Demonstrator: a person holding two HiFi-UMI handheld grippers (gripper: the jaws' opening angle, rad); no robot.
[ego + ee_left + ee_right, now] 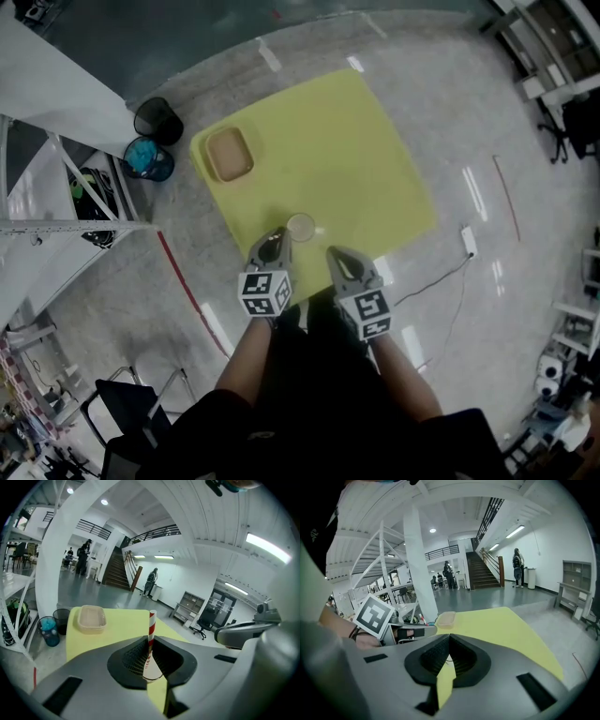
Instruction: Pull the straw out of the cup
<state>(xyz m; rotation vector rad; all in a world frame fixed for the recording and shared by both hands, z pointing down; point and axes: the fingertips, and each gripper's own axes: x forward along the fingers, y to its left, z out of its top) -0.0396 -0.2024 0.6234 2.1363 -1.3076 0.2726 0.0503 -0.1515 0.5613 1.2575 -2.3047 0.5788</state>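
A clear cup (300, 227) stands near the front edge of the yellow table (356, 159). A red-and-white striped straw (152, 623) rises upright from the cup (151, 671). In the left gripper view the straw sits in the narrow slit between my jaw tips, and my left gripper (150, 641) is shut on it just above the cup. In the head view that left gripper (276, 236) touches the cup's left side. My right gripper (334, 253) hovers to the right of the cup, shut with nothing in it (449, 637).
A tan tray (230, 154) lies at the table's far left corner. On the floor left of the table stand a black bin (157, 120) and a blue bucket (148, 157), by a white rack (56, 187). A power strip (469, 242) lies at the right.
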